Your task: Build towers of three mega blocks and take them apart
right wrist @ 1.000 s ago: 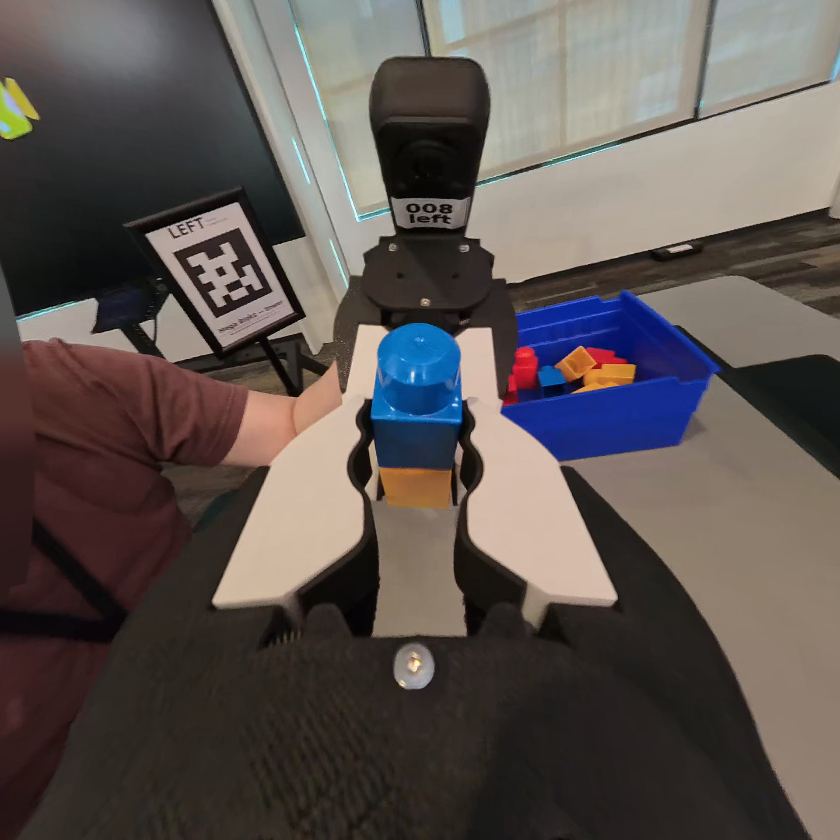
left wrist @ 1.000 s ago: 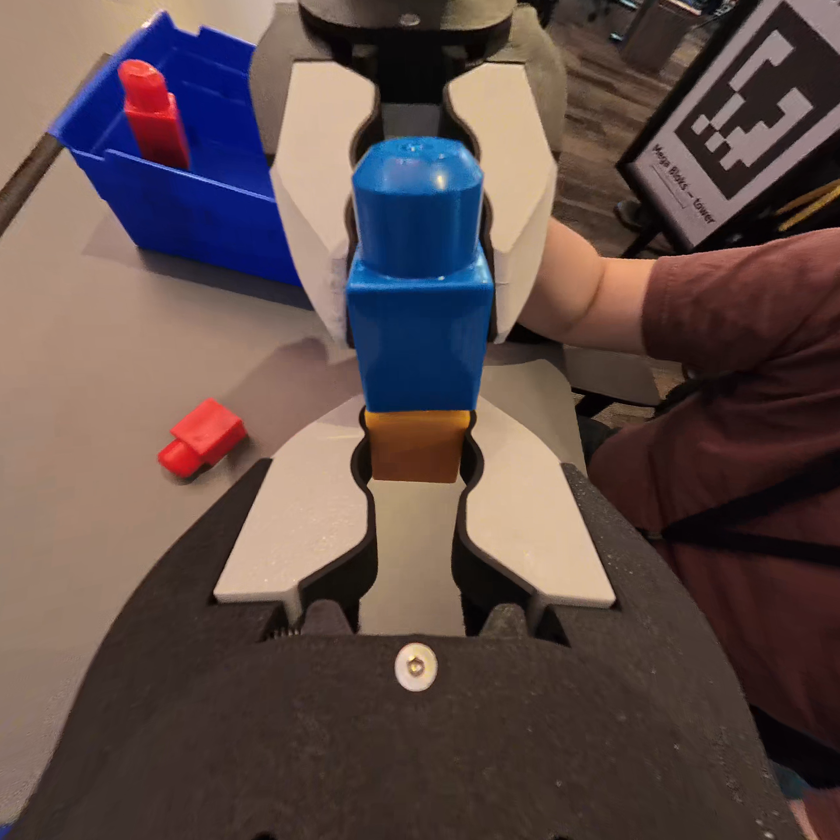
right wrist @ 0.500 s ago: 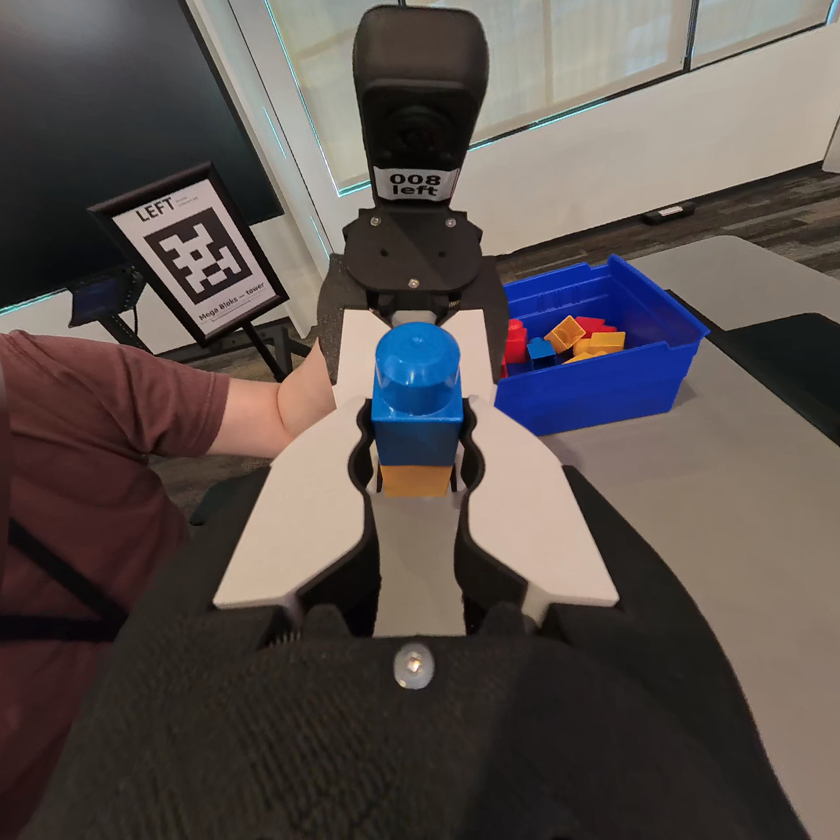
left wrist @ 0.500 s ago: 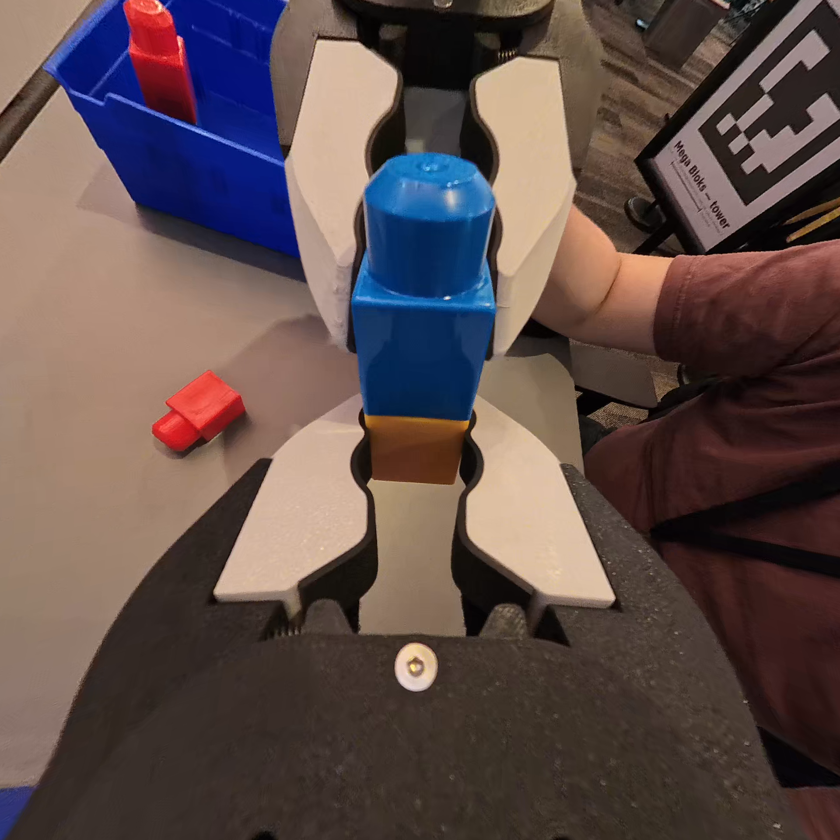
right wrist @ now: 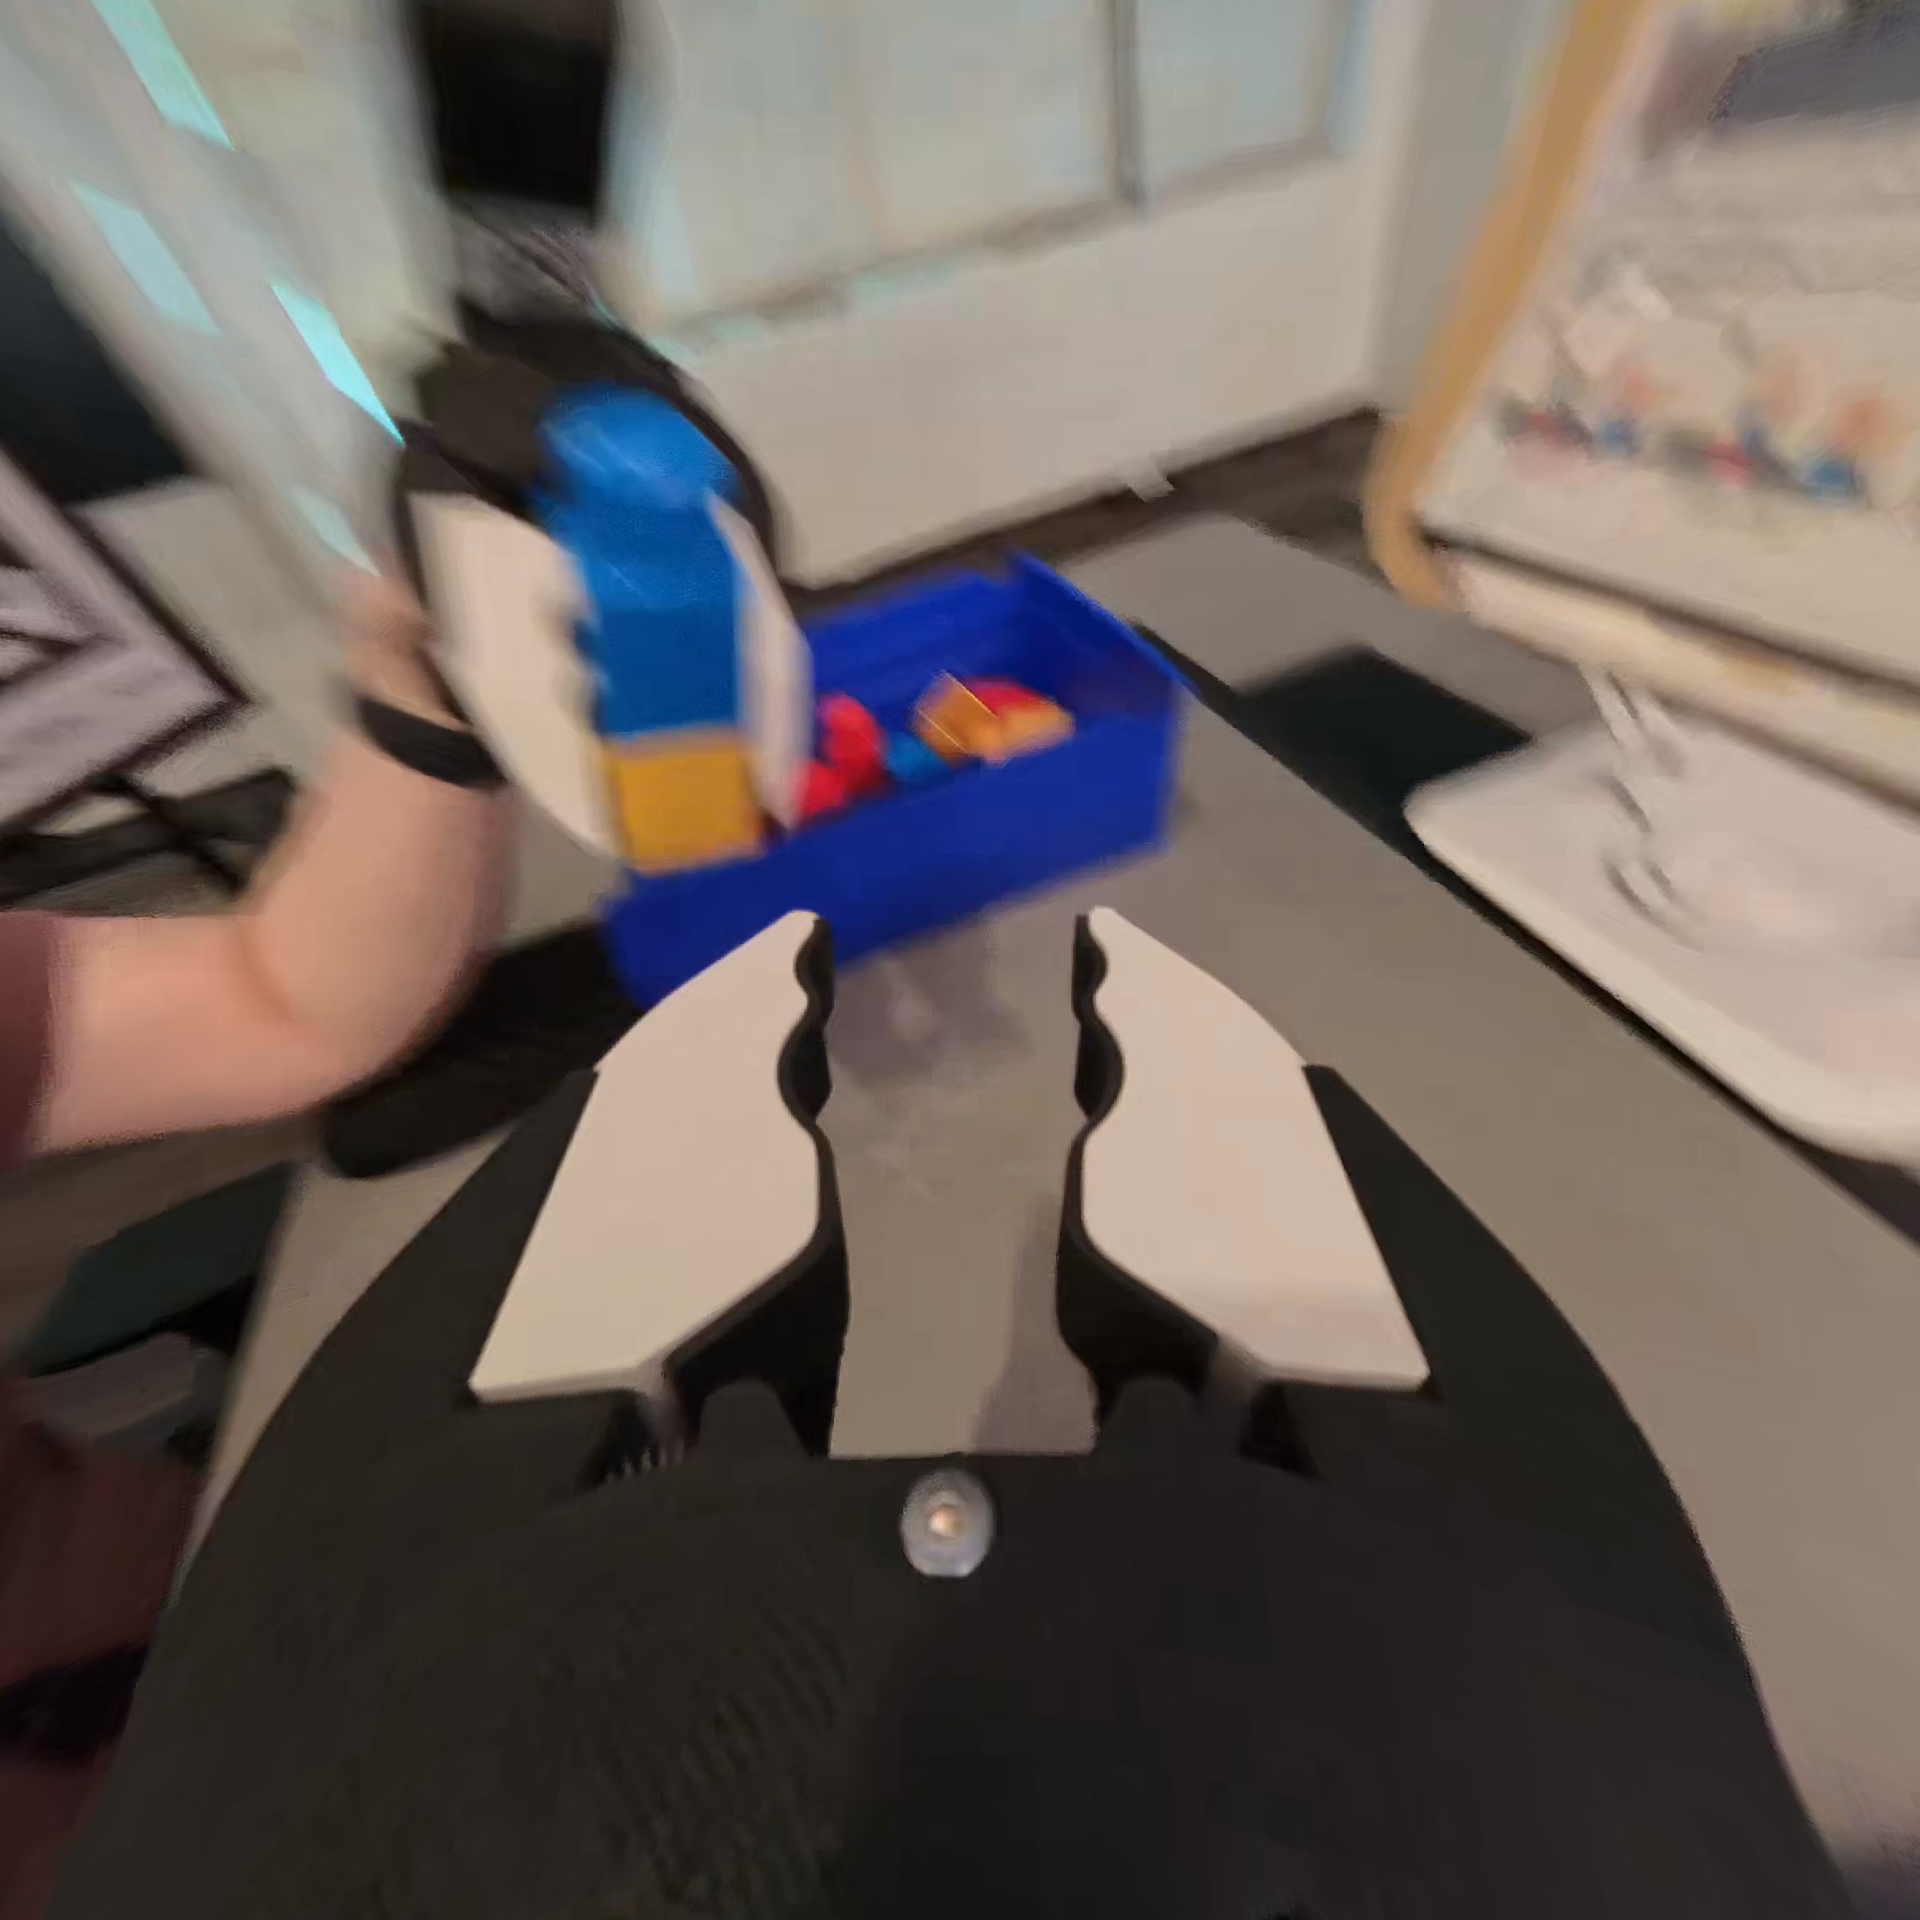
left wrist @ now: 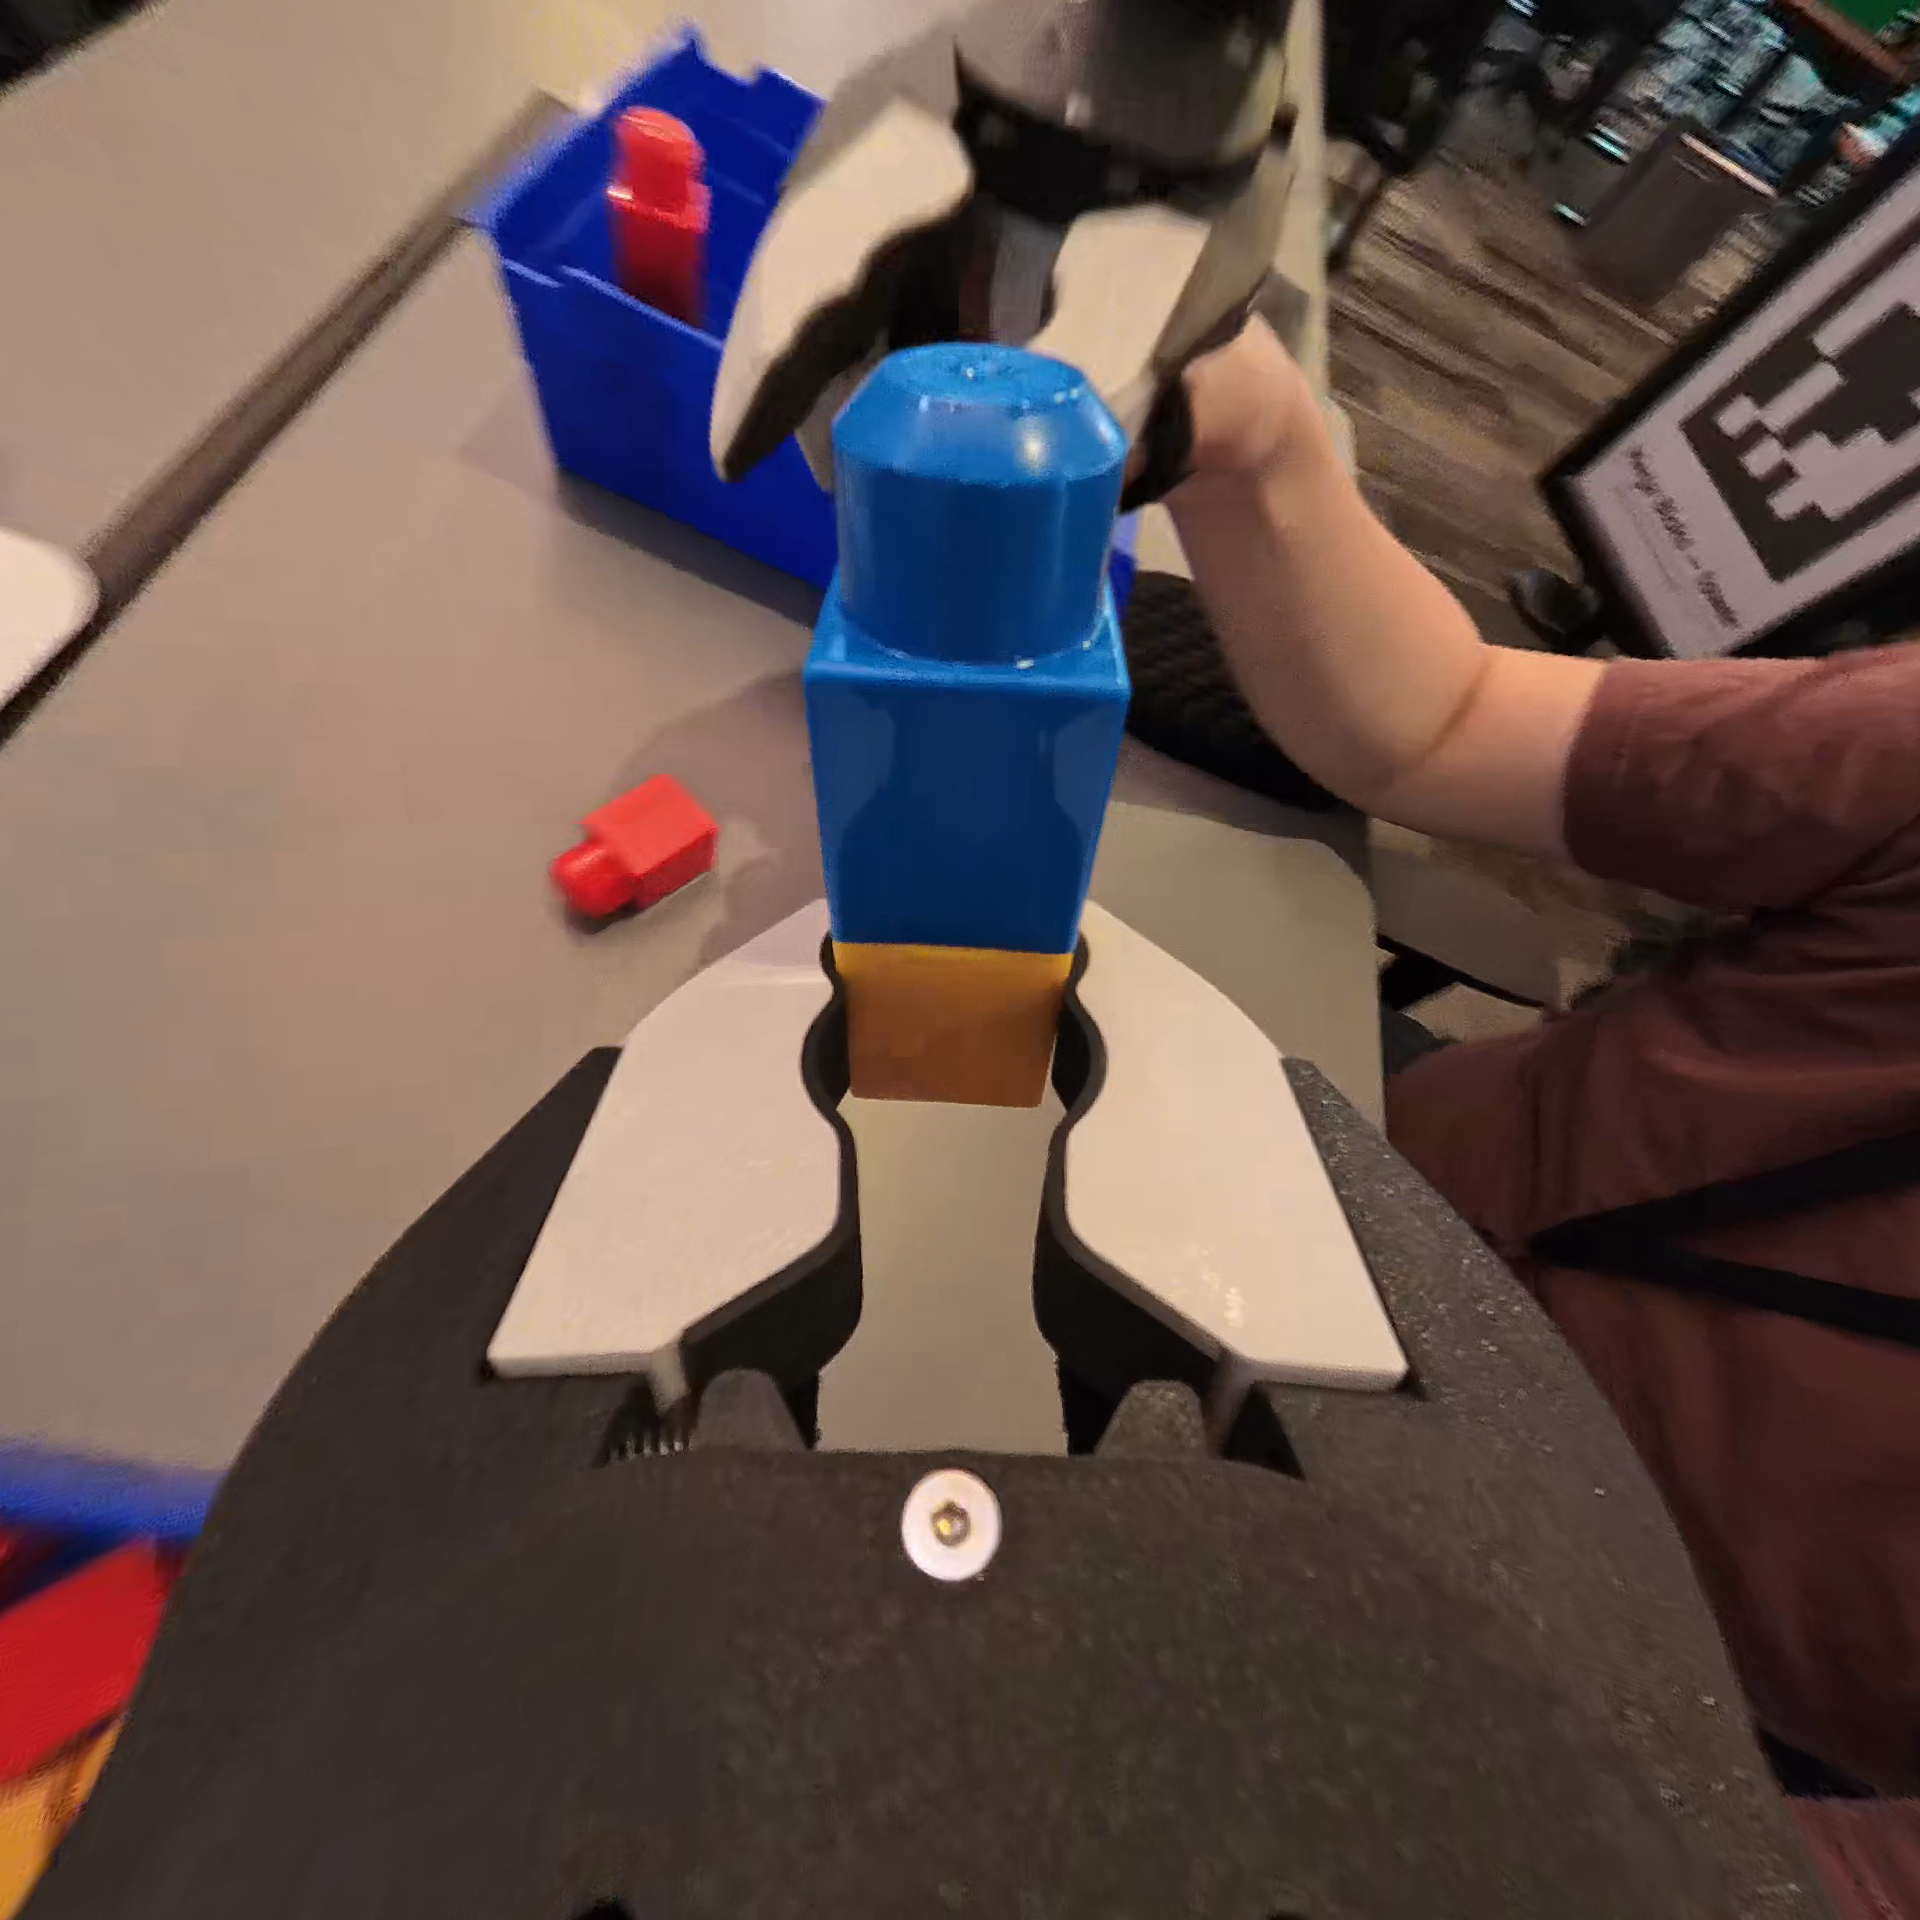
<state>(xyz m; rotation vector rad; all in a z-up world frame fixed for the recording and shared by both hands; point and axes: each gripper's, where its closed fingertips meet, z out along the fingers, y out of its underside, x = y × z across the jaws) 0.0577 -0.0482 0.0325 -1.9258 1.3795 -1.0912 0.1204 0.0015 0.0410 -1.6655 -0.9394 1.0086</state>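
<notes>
Now | left hand-held gripper [left wrist: 951,1023] clamps yellow block [left wrist: 948,1023] under blue block [left wrist: 966,727] | right hand-held gripper [right wrist: 951,971] parted, bare

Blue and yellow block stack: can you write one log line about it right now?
left gripper: shut on yellow block | blue block: on top | right gripper: open, empty | red block: lying on table
</notes>
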